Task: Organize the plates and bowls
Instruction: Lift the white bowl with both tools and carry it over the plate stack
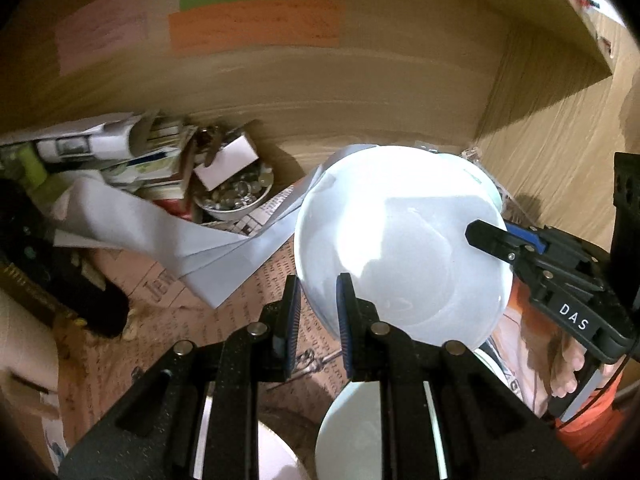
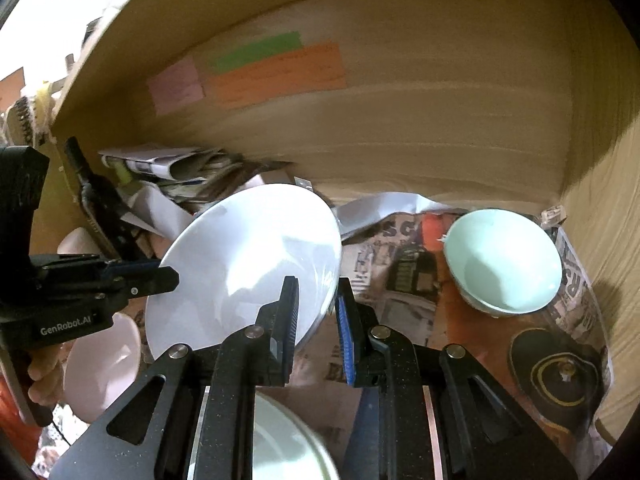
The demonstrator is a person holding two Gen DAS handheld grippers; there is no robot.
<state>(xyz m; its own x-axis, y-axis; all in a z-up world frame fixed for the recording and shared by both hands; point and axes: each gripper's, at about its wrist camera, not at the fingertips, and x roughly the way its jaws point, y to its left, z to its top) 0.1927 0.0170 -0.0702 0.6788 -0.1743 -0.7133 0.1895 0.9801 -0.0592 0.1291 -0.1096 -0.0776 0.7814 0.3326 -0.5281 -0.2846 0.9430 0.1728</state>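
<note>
A large white plate [image 1: 400, 248] hangs tilted above the newspaper-lined shelf, held from both sides. My left gripper [image 1: 318, 320] is shut on its near rim, which sits between the blue pads. My right gripper [image 1: 480, 236] grips the opposite edge. In the right wrist view the same plate [image 2: 248, 264] has its right rim clamped in my right gripper [image 2: 316, 320], and my left gripper [image 2: 168, 276] bites its left edge. A pale green bowl [image 2: 504, 260] stands on the shelf at the right. A pink bowl [image 2: 104, 364] lies low at the left, and a white bowl [image 2: 288, 440] below the fingers.
Wooden cabinet walls [image 2: 440, 120] close in behind and at the right. Stacked papers [image 1: 132, 148] and a small bowl of glass beads [image 1: 236, 196] crowd the back left. A black lid with a yellow ring [image 2: 560, 368] lies at the front right. A hand [image 1: 568, 372] holds the right gripper.
</note>
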